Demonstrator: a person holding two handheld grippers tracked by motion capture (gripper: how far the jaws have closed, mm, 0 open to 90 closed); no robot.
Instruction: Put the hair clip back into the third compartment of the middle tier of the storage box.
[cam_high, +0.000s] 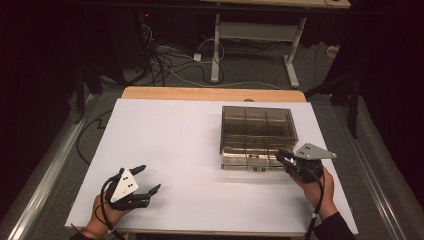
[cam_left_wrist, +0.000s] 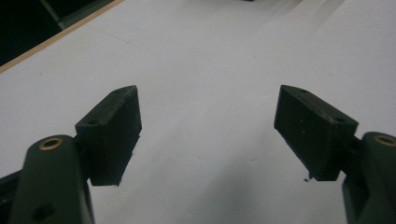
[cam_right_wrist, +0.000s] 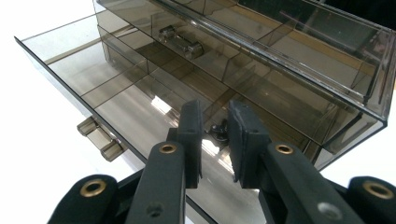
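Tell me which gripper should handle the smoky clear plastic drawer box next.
Right. The right gripper sits at the near front corner of the smoky clear plastic drawer box, jaws nearly closed over its pulled-out drawer. The left gripper rests open over bare white tabletop, well away.

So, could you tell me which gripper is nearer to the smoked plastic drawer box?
The right gripper is nearer: it is at the smoked plastic drawer box's front right corner, jaws nearly closed at a drawer. The left gripper rests open over bare table, well off to the box's left.
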